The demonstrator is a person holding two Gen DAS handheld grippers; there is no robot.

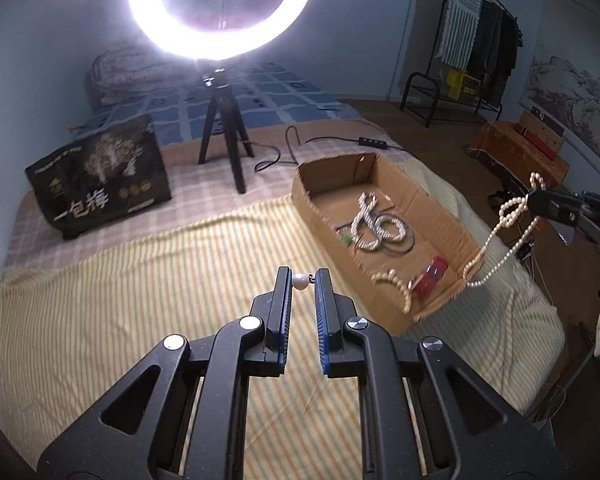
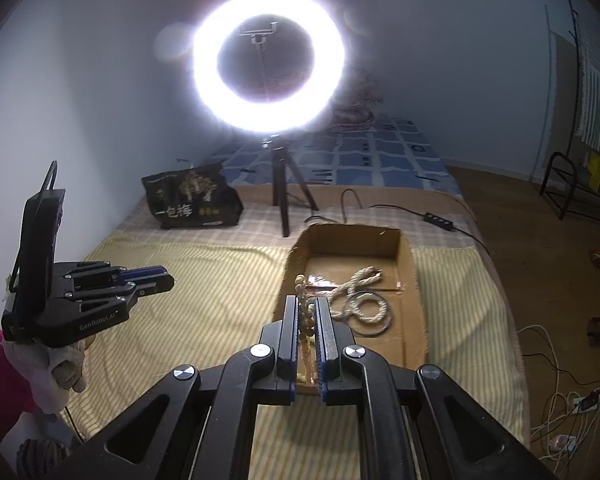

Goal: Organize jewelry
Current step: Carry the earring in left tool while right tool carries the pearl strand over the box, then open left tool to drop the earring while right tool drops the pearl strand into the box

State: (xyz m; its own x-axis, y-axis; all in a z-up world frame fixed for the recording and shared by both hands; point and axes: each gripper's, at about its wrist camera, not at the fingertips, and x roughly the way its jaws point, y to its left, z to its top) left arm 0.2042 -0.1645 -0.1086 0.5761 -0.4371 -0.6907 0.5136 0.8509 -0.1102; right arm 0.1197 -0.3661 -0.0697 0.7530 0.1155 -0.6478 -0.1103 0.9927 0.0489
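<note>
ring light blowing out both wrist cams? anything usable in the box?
Left wrist view: the ring light clips to white with a halo, yet the cardboard box contents stay legible, slightly soft. Right wrist view: same blown ring plus a flare ghost on the wall; the pearl necklace between the fingers reads fine. Strong fisheye vignetting in both.

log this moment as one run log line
left claw: shut on pearl earring | right claw: shut on pearl necklace, above cardboard box

Striped bedspread (image 1: 140,280) left of cardboard box (image 1: 384,176) open; tripod (image 1: 224,136) blocks far side.
</note>
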